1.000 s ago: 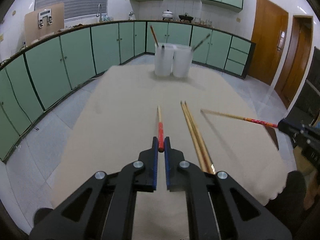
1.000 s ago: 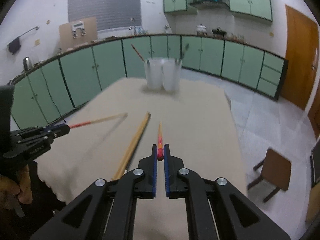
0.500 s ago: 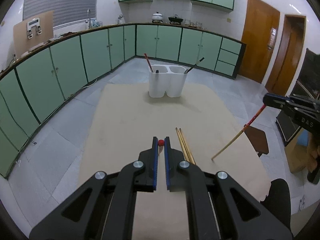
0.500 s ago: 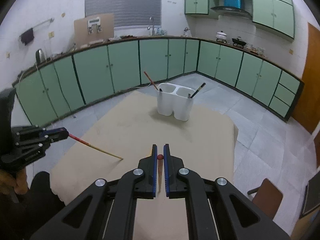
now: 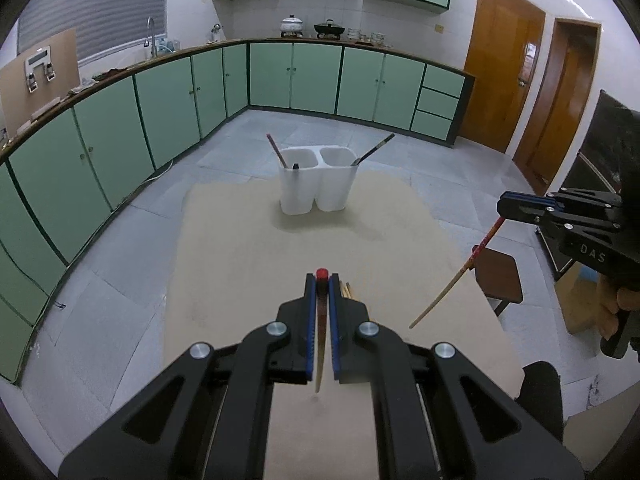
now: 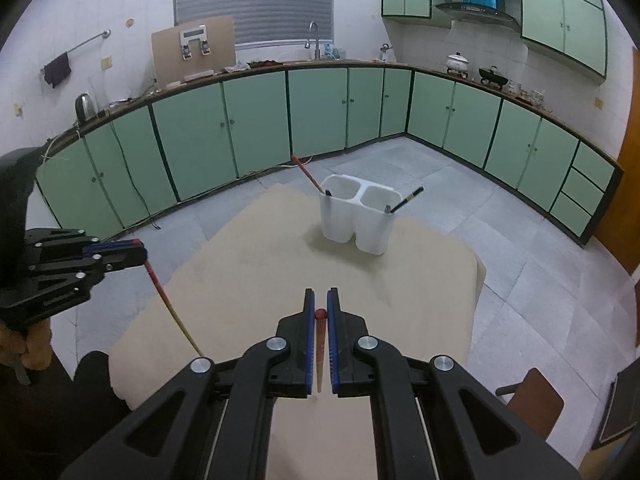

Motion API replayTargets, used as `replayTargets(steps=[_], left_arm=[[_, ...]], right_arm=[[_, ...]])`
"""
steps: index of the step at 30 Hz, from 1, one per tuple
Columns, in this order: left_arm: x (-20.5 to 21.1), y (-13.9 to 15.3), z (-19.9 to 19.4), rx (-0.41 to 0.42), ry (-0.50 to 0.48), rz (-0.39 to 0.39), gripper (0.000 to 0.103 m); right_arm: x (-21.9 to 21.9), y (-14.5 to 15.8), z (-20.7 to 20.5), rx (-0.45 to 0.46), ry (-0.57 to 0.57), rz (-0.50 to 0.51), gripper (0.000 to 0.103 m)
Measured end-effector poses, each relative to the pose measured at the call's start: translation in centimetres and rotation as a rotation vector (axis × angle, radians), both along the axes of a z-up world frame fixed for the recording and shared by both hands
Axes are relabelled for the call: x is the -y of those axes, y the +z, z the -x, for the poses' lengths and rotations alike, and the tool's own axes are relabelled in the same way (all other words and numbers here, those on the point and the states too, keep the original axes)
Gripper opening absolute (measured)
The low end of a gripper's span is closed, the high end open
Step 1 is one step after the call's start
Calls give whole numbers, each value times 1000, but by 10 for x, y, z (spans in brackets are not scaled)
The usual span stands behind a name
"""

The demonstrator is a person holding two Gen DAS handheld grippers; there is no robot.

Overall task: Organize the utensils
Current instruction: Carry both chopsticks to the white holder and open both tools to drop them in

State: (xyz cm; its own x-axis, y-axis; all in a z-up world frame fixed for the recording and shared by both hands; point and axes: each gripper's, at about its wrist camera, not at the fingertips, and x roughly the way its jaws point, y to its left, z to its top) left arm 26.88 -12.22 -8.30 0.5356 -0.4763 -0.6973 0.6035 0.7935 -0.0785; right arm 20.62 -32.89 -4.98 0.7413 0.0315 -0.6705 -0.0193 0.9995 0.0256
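My left gripper (image 5: 321, 285) is shut on a red-topped chopstick (image 5: 319, 344) that hangs tip-down above the tan table (image 5: 240, 264). My right gripper (image 6: 320, 307) is shut on a matching red-topped chopstick (image 6: 319, 356), also hanging tip-down. Each gripper shows in the other's view: the right one (image 5: 505, 207) with its chopstick (image 5: 456, 276), the left one (image 6: 141, 252) with its chopstick (image 6: 172, 308). A white two-cup utensil holder (image 5: 317, 182) stands at the table's far end, also in the right wrist view (image 6: 357, 218); its cups hold a few utensils. Plain wooden chopsticks (image 5: 346, 289) lie on the table just right of my left fingers.
Green cabinets (image 5: 160, 96) run round the room behind the table. A brown stool (image 5: 498, 276) stands off the table's right side, and shows in the right wrist view (image 6: 534, 398). Wooden doors (image 5: 504, 68) are at the right.
Both grippers have risen well above the table with their chopsticks, which have swung from lying forward to hanging tip-down. The holder now appears lower and farther away.
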Motion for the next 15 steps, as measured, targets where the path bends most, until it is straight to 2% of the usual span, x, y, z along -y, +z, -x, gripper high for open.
replayTargets(steps=[8,15], left_arm=[[19,35,-34,6,-19,22,5],[42,71,-67,70,-14,78,5]], right_arm=[[12,42,-29,2,2,-13,6],[36,85,-64,52,-25,-20,6]])
